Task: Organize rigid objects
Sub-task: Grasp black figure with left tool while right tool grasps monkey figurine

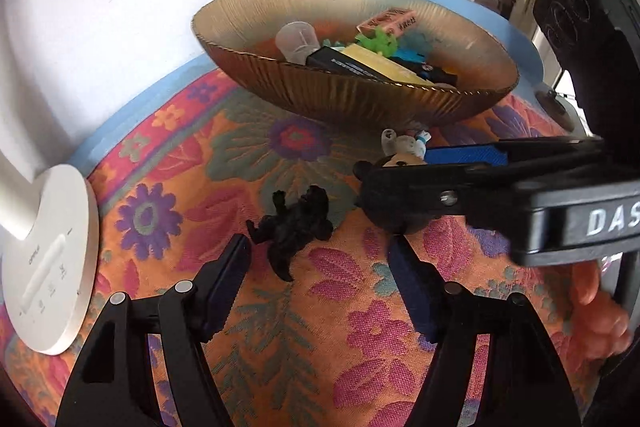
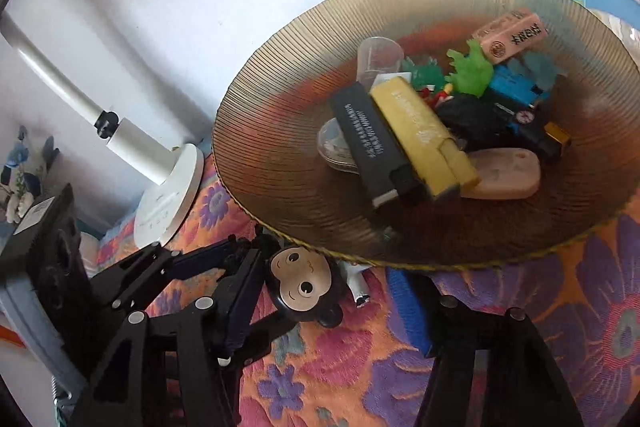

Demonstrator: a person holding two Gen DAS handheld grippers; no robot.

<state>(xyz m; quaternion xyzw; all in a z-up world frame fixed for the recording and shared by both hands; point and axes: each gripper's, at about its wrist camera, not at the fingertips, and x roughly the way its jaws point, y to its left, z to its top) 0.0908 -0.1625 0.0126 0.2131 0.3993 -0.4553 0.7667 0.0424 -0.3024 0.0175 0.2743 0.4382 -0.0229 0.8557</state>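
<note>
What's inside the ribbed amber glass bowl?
The ribbed amber glass bowl holds a black rectangular box, yellow box, clear plastic cup, green toy, pink carton, blue toy and pink oval piece. Items underneath are covered.

"DAS" in white letters on right tongs (image 1: 400,183) housing, cut off by frame edge. Print on black box (image 2: 370,139), yellow box (image 2: 420,125), pink box (image 2: 512,37): unreadable.

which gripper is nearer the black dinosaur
Left. The left gripper is open right at the black dinosaur; the right gripper hangs beside it, over the monkey.
</note>
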